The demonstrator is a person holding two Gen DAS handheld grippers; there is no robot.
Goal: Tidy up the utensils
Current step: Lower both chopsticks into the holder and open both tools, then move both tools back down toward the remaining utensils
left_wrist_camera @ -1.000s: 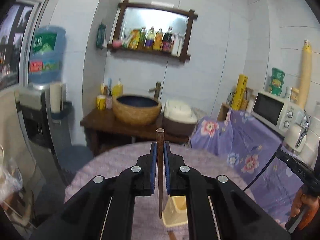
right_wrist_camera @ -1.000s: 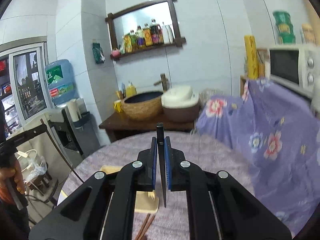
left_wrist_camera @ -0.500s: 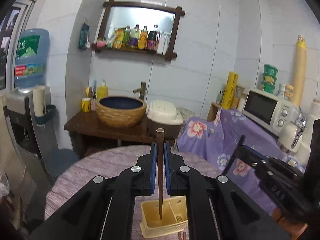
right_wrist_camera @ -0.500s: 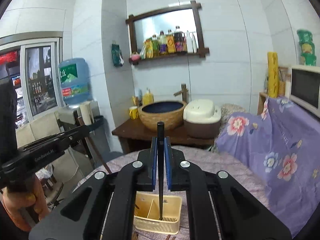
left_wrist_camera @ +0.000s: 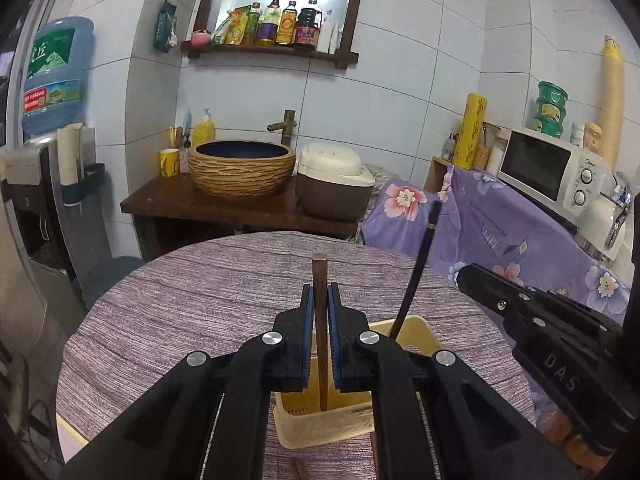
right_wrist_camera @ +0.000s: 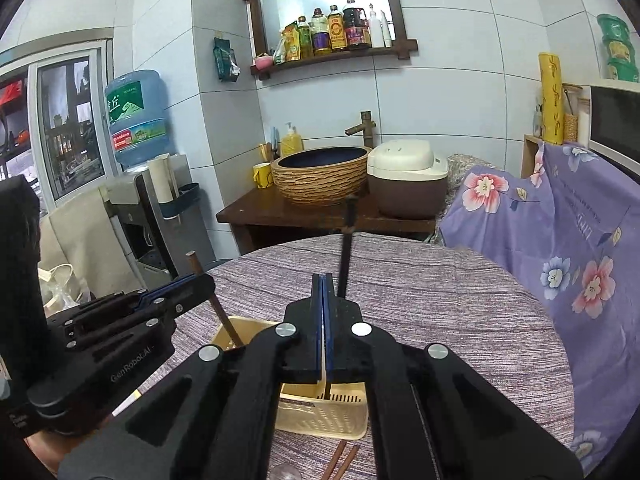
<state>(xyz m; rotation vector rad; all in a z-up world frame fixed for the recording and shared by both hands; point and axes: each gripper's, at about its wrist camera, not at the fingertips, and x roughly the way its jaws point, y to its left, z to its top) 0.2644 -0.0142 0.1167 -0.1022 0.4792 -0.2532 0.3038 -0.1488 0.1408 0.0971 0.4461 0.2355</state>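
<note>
While we look along the left gripper, its blue pads sit clamped on a brown chopstick that stands upright, its lower end down inside the yellow utensil basket. That basket rests on the round table with the purple striped cloth. Just to the right, a black chopstick leans out of the same basket, tilted to the right, and our right gripper reaches in from that side, near the stick; from here we cannot tell how its jaws stand.

From the right wrist view, our right gripper shows its pads pressed flat together with nothing between them. The black chopstick rises just beside the pads, apart from them, its foot in the basket. On the left, our left gripper grips the brown chopstick, which slants down into the basket's far-left compartment. Two more brown chopsticks lie on the cloth in front of the basket.
</note>
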